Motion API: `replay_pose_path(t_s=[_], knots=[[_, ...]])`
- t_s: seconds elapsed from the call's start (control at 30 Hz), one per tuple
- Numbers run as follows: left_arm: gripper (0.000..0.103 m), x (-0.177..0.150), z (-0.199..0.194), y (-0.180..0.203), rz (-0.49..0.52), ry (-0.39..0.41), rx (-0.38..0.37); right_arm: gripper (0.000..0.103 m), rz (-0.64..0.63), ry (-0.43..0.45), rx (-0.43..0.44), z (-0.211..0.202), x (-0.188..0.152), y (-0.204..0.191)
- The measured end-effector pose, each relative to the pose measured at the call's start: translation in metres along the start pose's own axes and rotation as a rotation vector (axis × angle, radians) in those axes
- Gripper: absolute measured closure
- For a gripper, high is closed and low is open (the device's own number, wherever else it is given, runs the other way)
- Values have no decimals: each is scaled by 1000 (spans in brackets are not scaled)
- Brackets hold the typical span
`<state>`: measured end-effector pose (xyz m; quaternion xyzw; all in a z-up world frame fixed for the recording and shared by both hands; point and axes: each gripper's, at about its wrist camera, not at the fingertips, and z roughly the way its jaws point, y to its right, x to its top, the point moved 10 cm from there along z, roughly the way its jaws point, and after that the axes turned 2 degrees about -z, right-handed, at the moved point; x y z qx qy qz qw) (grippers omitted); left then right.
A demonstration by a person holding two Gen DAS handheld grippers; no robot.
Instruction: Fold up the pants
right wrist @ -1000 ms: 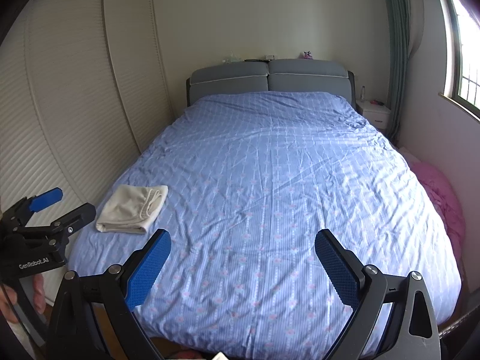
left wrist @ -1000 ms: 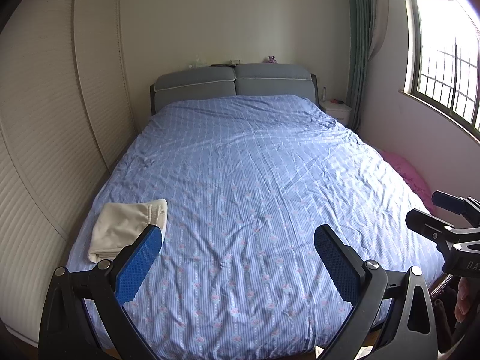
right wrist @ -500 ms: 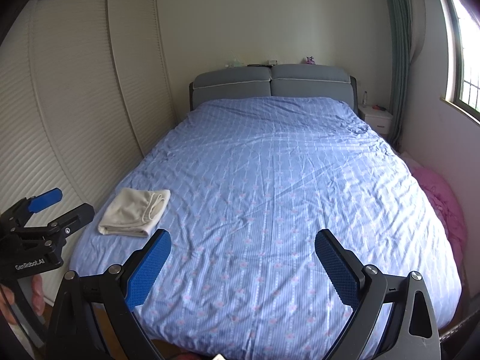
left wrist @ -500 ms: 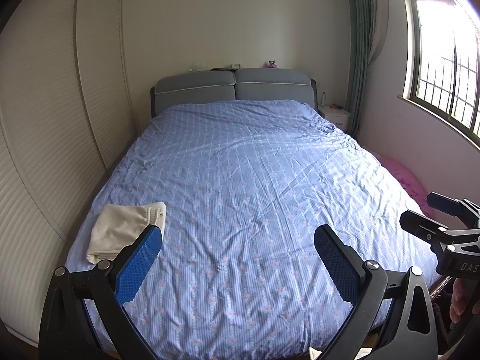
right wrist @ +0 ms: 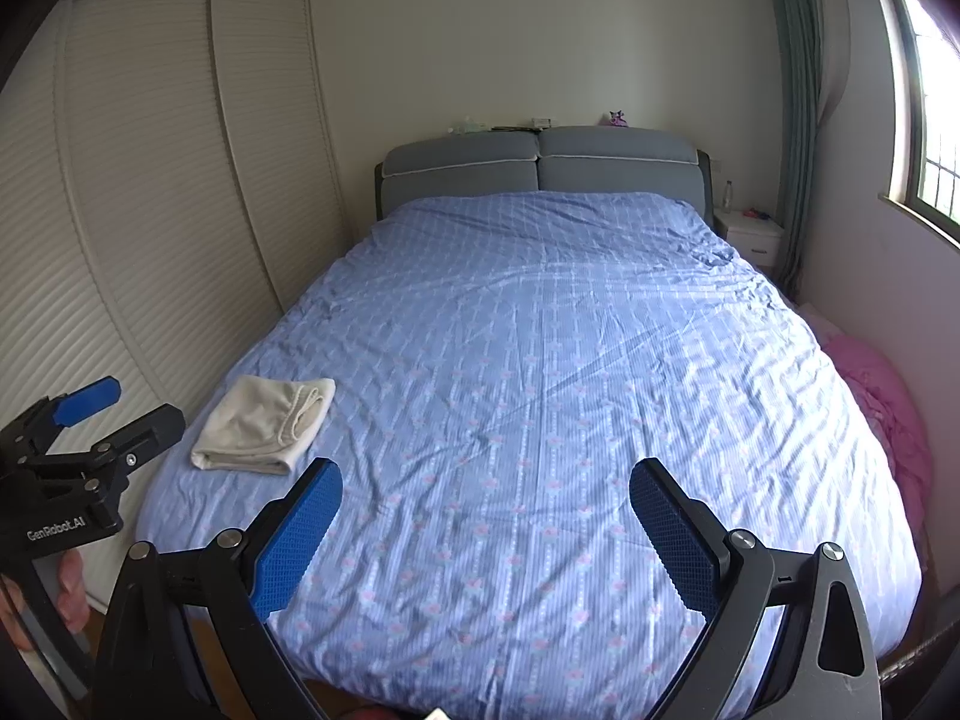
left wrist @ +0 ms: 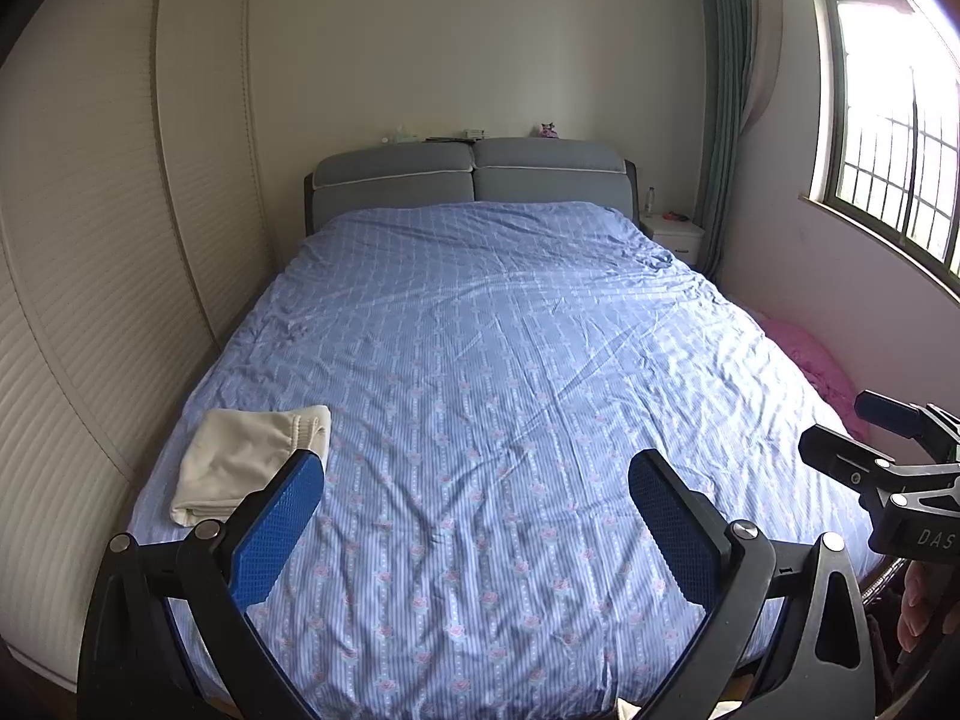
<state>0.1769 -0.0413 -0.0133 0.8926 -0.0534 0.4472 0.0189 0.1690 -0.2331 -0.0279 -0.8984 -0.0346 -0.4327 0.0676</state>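
Holding both tongs above the foot of the bed (left wrist: 480,360), we keep the left gripper (left wrist: 474,516) and the right gripper (right wrist: 486,516) released, blue pads spread wide and nothing between them.

The cream pants (left wrist: 246,462) lie already folded into a compact bundle on the blue striped cover, ahead of both tongs and off to their left, near the bed's left edge beside the slatted wardrobe doors (left wrist: 90,300). In the left wrist view the bundle sits just beyond the left finger (left wrist: 276,528), which covers its near corner; whether pad and cloth touch cannot be told, though the tongs appear to stand above the bed. In the right wrist view the same bundle (right wrist: 264,426) lies forward-left of the right tongs, clear of the left pad (right wrist: 297,546), with the left tongs' body between them at the frame edge.

The bundle's long axis runs roughly away from us, slightly slanted toward the headboard (right wrist: 540,168), with its ribbed waistband on the side facing the bed's middle.

We judge the left gripper the nearer one, so any further handling would fall to it; the right would have to cross leftward over open cover. We judge the folding essentially complete. A pink heap (right wrist: 876,396) lies on the floor at right.
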Motion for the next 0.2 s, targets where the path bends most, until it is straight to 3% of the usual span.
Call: replay_pose_path(t_s=[0.2], knots=[[0, -1, 3, 2, -12, -11, -8, 5, 2, -7, -9, 3, -1, 2]])
